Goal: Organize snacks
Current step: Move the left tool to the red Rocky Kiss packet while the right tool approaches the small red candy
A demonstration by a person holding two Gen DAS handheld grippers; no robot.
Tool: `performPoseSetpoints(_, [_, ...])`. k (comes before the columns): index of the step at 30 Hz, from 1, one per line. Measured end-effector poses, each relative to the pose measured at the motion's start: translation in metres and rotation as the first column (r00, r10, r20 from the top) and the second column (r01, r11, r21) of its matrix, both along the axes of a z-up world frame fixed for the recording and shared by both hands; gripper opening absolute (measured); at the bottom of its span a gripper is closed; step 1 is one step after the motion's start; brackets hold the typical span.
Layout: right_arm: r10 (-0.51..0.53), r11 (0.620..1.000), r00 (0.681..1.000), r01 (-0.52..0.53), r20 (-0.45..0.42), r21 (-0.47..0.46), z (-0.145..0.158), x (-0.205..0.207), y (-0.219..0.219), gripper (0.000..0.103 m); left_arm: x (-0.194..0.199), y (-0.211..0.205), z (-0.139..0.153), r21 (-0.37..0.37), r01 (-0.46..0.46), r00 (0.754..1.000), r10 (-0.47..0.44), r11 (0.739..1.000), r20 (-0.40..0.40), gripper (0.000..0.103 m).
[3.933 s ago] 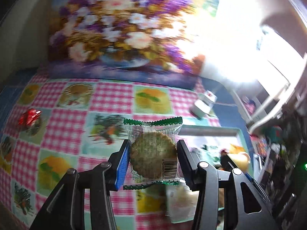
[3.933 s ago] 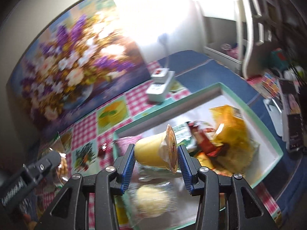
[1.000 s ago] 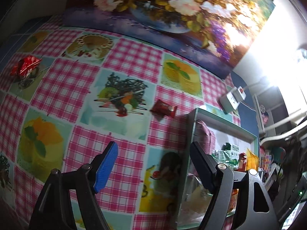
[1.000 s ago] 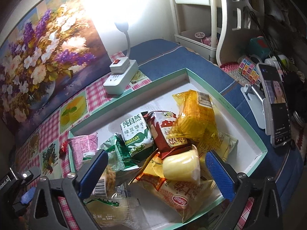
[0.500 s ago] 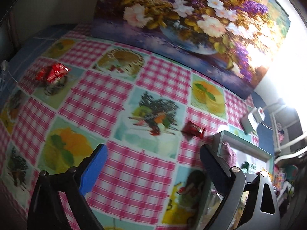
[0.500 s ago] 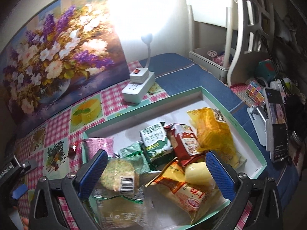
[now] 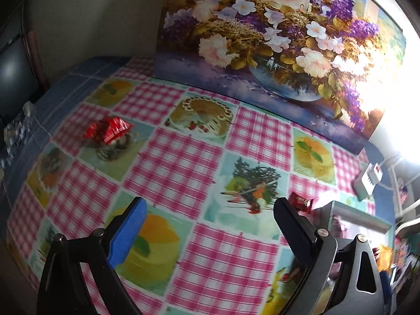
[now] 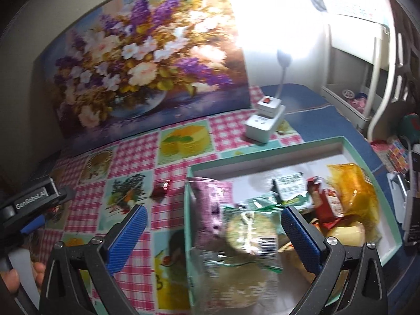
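Both our grippers hang released, with nothing between their fingers. Our left gripper (image 7: 207,228) hovers over the checked cloth of the bench (image 7: 183,162), with a small red candy (image 7: 300,201) just beside its right finger and a larger red wrapped snack (image 7: 109,129) well apart, far left. Our right gripper (image 8: 214,232) hangs over the near left corner of the green-rimmed box (image 8: 265,155), above a wrapped round biscuit (image 8: 250,232). Other snack packets (image 8: 338,197) lie piled inside. A white power strip (image 8: 265,123) sits beyond the box, below the flower painting (image 8: 141,60).

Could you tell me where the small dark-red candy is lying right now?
In the right wrist view the small dark-red candy lies on the checked tablecloth, just left of the green box, outside its corner.
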State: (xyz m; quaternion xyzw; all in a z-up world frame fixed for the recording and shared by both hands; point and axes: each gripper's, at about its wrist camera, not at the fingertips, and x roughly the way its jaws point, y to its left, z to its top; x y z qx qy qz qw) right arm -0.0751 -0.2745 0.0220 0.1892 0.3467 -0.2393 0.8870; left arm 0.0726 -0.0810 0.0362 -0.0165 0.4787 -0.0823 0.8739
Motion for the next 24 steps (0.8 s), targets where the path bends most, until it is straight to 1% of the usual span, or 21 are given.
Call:
performPoseSetpoints(2, [0.023,1.000,1.000,-0.023,0.011,-0.007,0.002,0.004,0.007,0.103,0.001,0.004,0.002,0.035,0.005,1.000,-0.006,0.999,0.010,0.097])
performPoseSetpoints(5, [0.047,0.998,0.999,-0.047,0.001,-0.029,0.003,0.010,0.016,0.103,0.002,0.010,0.004,0.073,0.007,1.000,-0.009,0.997,0.023,0.097])
performPoseSetpoints(8, [0.093,0.996,0.996,-0.093,-0.002,0.006,-0.002,0.016,0.022,0.103,0.003,0.015,0.008,0.114,0.007,0.999,-0.012,0.993,0.040,0.097])
performPoseSetpoints(10, [0.109,0.994,0.994,-0.109,-0.027,0.015,-0.007,0.022,0.027,0.103,0.004,0.018,0.010,0.131,0.012,0.999,-0.019,0.991,0.048,0.097])
performPoseSetpoints(13, [0.137,0.990,0.990,-0.136,-0.040,0.030,-0.011,0.027,0.031,0.103,0.005,0.022,0.011,0.136,0.022,0.998,-0.029,0.991,0.049,0.097])
performPoseSetpoints(16, [0.151,0.988,0.988,-0.150,-0.036,0.047,-0.012,0.030,0.032,0.103,0.007,0.029,0.011,0.125,0.021,0.999,-0.026,0.992,0.036,0.097])
performPoseSetpoints(21, [0.131,0.990,0.991,-0.128,-0.037,0.067,-0.011,0.035,0.026,0.103,0.013,0.038,0.003,0.155,-0.002,1.000,-0.001,0.988,0.020,0.097])
performPoseSetpoints(24, [0.109,0.991,0.993,-0.105,-0.044,0.078,-0.010,0.039,0.019,0.103,0.017,0.045,-0.004,0.135,-0.022,1.000,0.022,0.991,-0.003,0.097])
